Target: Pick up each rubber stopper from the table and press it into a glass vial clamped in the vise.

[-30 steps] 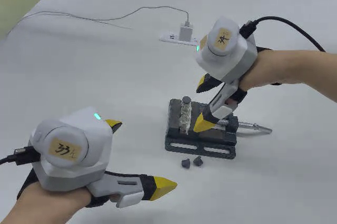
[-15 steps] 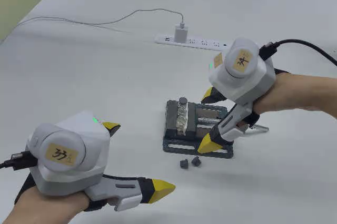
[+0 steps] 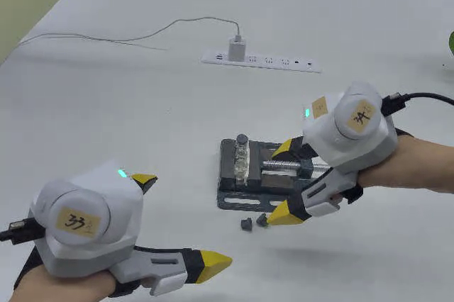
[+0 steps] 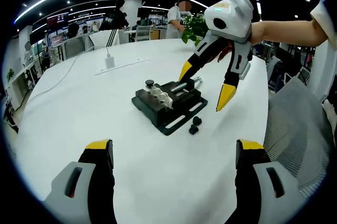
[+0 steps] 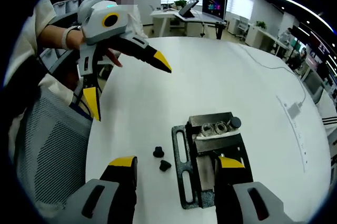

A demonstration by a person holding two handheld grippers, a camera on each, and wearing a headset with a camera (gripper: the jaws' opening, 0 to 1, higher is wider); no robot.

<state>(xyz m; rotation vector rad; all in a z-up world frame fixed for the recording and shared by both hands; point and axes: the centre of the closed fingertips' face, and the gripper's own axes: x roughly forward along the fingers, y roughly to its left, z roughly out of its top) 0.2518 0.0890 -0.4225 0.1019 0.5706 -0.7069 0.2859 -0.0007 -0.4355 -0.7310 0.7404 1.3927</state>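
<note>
right gripper [image 3: 278,185]: jaws wide, empty | nearer stopper [image 3: 262,220] is to be straddled squarely, gripped by its sides | left gripper [image 3: 181,220]: jaws wide, empty

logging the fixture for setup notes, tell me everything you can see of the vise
The vise is a black, metal-looking bench vise with a slotted base, lying flat on the white table. Its jaws clamp a row of clear glass vials, the far one stoppered. A threaded screw runs toward the right hand-held gripper.
</note>
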